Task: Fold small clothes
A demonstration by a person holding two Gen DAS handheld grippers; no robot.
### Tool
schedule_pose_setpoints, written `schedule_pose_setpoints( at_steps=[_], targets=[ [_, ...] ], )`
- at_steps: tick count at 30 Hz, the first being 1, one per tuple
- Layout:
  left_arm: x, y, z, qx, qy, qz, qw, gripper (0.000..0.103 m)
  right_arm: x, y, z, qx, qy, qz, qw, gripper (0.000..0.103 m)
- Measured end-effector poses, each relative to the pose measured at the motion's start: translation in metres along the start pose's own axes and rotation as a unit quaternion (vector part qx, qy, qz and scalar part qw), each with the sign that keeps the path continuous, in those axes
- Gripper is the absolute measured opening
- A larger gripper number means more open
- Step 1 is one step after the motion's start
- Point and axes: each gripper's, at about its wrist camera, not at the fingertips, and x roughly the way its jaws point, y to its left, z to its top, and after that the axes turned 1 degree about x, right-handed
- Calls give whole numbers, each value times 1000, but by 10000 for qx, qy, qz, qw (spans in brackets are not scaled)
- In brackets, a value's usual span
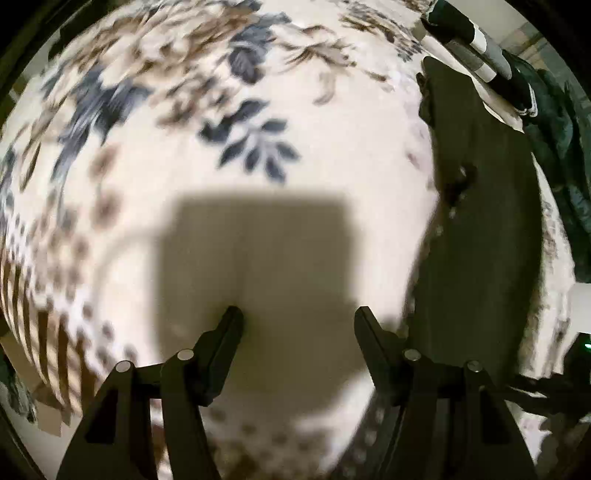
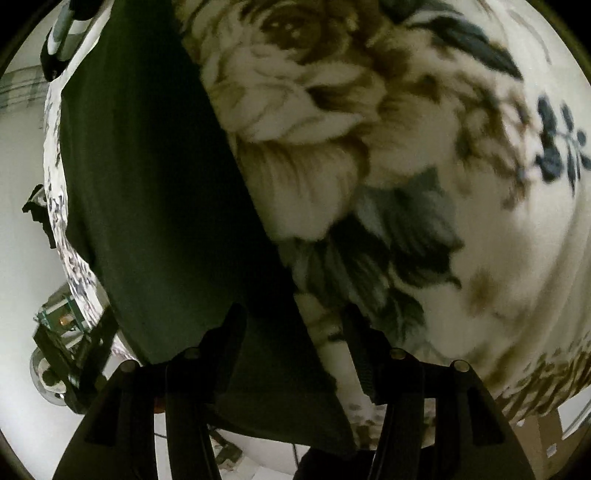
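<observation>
A dark green garment (image 1: pixel 476 221) lies flat as a long strip on the cream floral blanket (image 1: pixel 221 147), at the right of the left wrist view. My left gripper (image 1: pixel 297 319) hangs open over bare blanket just left of it, nothing between its fingers, its square shadow below. In the right wrist view the same dark garment (image 2: pixel 155 184) fills the left half, its straight edge running diagonally. My right gripper (image 2: pixel 295 321) is open above that edge; the left finger is over the cloth, the right finger over the blanket (image 2: pixel 406 147), and the pads do not pinch anything.
A folded pile of dark, grey and white clothes (image 1: pixel 476 40) sits at the blanket's far right corner, with more dark fabric (image 1: pixel 561 155) heaped beside it. In the right wrist view the same pile (image 2: pixel 66 29) is at top left, above white floor (image 2: pixel 22 221) and a metal stand (image 2: pixel 62 332).
</observation>
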Motion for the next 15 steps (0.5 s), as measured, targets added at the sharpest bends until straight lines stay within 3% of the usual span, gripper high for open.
schedule_pose_setpoints(
  at_steps=[5, 8, 12, 15],
  targets=[
    [0, -2, -51, 258, 698, -1153, 9905, 64, 22, -28, -30, 52, 563, 220, 9982, 57],
    [18, -1, -88, 285, 1195, -1439, 9819, 64, 48, -46, -62, 78, 1105, 392, 9931, 57],
    [26, 4, -113, 225, 1168, -1816, 9762, 70, 77, -63, -99, 28, 1353, 578, 9891, 57],
    [24, 3, -124, 199, 1136, -1864, 9757, 70, 92, -66, -111, 178, 1404, 838, 9864, 57]
  ],
)
